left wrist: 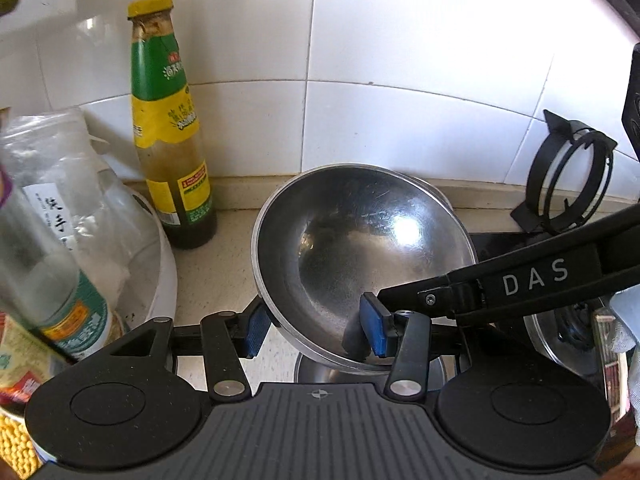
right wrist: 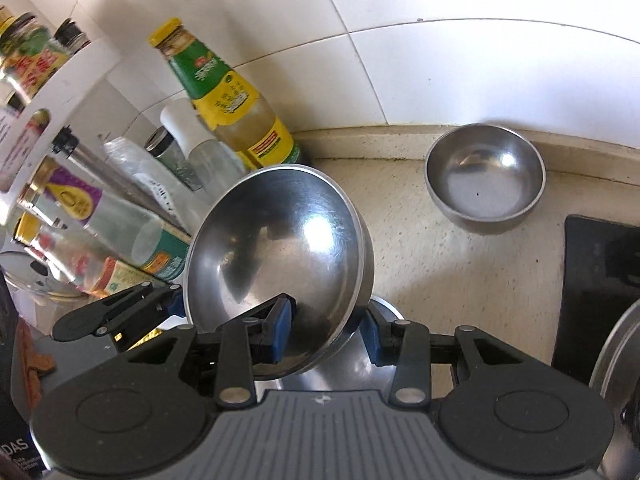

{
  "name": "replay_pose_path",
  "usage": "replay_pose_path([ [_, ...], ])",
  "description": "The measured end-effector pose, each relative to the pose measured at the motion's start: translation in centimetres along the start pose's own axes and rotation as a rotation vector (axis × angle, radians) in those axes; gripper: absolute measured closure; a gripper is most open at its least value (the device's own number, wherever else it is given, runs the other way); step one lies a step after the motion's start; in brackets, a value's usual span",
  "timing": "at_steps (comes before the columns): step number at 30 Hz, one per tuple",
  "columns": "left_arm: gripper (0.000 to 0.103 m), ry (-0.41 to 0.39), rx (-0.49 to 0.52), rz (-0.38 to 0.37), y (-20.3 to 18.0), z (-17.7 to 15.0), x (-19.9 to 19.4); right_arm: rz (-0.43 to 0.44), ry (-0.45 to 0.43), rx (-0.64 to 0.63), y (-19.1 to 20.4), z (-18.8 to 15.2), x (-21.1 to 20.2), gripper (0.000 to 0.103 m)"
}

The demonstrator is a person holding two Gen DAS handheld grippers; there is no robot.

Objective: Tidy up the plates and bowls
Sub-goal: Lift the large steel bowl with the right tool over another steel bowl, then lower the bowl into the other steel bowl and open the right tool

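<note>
A steel bowl [left wrist: 360, 252] is tilted toward me above the beige counter. In the left wrist view my left gripper [left wrist: 316, 330] has its blue pads either side of the bowl's near rim; the right pad is inside the bowl and the left pad is outside it. My right gripper reaches in from the right, marked DAS [left wrist: 532, 276]. In the right wrist view the same bowl [right wrist: 276, 256] sits between the right gripper's pads [right wrist: 326, 334]; one pad is inside, one outside. A second steel bowl [right wrist: 485, 178] stands upright by the wall. Another steel piece [right wrist: 352, 364] lies under the held bowl.
A yellow-capped sauce bottle [left wrist: 168, 128] stands by the tiled wall. A white rack [left wrist: 160, 272] with bottles and bags is at the left. A black ring stand [left wrist: 572, 172] and a black stove top [right wrist: 600, 280] lie at the right.
</note>
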State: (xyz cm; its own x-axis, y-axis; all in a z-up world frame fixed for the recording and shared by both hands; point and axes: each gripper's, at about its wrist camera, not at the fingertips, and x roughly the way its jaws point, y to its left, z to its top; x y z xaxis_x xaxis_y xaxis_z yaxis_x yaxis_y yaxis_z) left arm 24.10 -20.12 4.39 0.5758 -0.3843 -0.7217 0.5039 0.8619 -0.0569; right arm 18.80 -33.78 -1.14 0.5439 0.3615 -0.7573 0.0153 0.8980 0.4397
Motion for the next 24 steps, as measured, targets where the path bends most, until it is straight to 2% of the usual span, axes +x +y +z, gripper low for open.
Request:
replay_pose_path([
  [9,0.047,0.023,0.017,-0.005,-0.3,-2.1,-1.6,-0.009,0.04,0.017,0.6,-2.5,-0.1,0.049],
  [24,0.044,0.095,0.016,-0.029,-0.1,-3.8,-0.1,-0.031,0.107,0.047,-0.7,-3.6,1.8,0.049],
])
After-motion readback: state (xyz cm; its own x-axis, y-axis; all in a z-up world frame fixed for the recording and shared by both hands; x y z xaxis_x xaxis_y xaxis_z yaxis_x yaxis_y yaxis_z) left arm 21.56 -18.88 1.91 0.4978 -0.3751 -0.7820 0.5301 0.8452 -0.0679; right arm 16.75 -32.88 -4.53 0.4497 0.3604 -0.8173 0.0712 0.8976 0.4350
